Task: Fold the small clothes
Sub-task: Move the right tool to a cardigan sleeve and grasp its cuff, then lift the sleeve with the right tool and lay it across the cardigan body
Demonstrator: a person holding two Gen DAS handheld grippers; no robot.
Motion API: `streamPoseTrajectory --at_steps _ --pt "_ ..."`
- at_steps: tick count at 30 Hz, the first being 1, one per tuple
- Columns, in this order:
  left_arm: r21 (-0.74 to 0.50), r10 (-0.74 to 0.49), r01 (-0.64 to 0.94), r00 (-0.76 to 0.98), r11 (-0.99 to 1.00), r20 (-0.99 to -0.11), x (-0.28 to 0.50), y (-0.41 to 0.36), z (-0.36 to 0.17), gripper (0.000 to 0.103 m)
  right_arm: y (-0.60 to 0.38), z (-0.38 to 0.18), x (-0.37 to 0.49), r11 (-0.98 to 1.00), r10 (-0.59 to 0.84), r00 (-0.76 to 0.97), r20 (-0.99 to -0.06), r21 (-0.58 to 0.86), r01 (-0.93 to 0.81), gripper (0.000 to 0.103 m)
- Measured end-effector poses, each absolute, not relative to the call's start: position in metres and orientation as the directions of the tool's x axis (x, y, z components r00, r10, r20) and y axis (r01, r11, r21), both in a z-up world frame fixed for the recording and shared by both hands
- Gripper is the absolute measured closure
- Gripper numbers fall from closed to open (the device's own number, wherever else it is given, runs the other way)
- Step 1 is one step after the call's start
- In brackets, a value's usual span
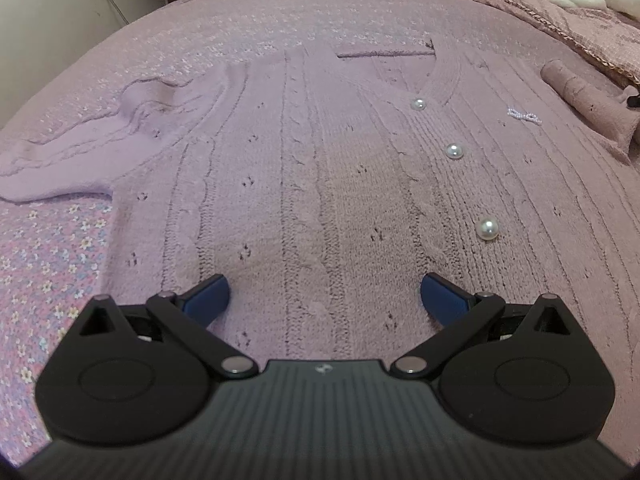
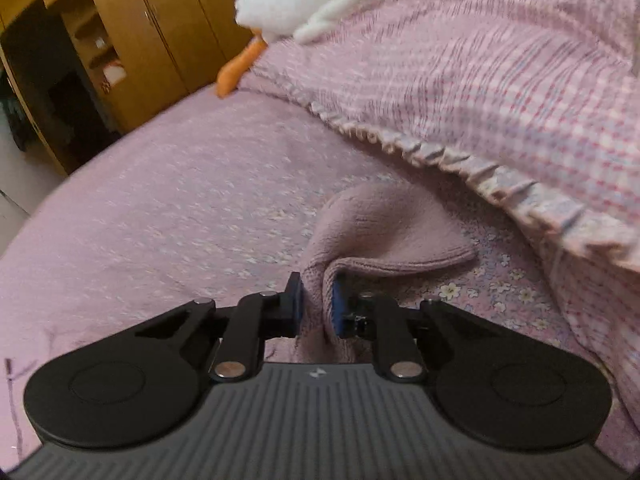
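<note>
A lilac knit cardigan (image 1: 320,168) with pearl buttons (image 1: 455,151) lies flat on the bed, front up. Its one sleeve (image 1: 80,148) is spread to the left. My left gripper (image 1: 324,300) is open just above the cardigan's lower front, blue pads wide apart. In the right wrist view my right gripper (image 2: 318,300) is shut on the cardigan's other sleeve (image 2: 384,228), with a fold of knit pinched between the pads and the cuff end hanging forward. That sleeve also shows at the right edge of the left wrist view (image 1: 588,96).
The bed has a pink floral sheet (image 1: 52,264). A pink checked quilt with a ruffled edge (image 2: 480,92) lies at the right. A white plush goose with orange feet (image 2: 320,4) lies on it. A wooden wardrobe (image 2: 132,32) stands beyond the bed.
</note>
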State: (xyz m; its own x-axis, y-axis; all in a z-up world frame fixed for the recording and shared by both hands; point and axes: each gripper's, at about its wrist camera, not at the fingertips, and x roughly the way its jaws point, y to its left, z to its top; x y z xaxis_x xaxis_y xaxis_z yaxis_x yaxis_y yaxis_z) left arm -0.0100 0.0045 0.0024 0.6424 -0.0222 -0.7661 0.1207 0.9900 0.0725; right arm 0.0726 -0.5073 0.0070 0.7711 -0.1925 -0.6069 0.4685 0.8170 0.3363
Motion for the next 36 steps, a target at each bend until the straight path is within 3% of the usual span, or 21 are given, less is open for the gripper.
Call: streamPoseTrajectory --at_steps 10,17,22,28,36 --pt "0.059 -0.033 0.123 0.633 0.991 -0.774 -0.008 0.008 0.008 0.0 -0.519 0.094 0.018 0.821 -0.284 0.822 -0.495 0.317 0.474 0.087" --pt "0.092 -0.023 0.133 0.675 0.987 -0.738 -0.021 0.018 0.027 0.0 -0.454 0.139 -0.002 0.89 -0.193 0.877 -0.44 0.298 0.345 0.087" --pt "0.05 -0.006 0.062 0.691 0.997 -0.723 -0.027 0.045 0.047 0.0 -0.38 0.164 0.009 0.928 -0.096 0.904 -0.417 0.29 0.233 0.087" --pt "0.006 -0.026 0.042 0.721 0.999 -0.693 -0.036 0.08 0.061 0.0 -0.278 0.168 0.034 0.97 -0.054 0.88 -0.472 0.185 0.159 0.087" --pt "-0.02 0.015 -0.038 0.741 0.999 -0.671 -0.044 0.112 0.066 0.0 -0.161 0.134 0.06 0.978 0.07 0.863 -0.5 0.204 0.038 0.087"
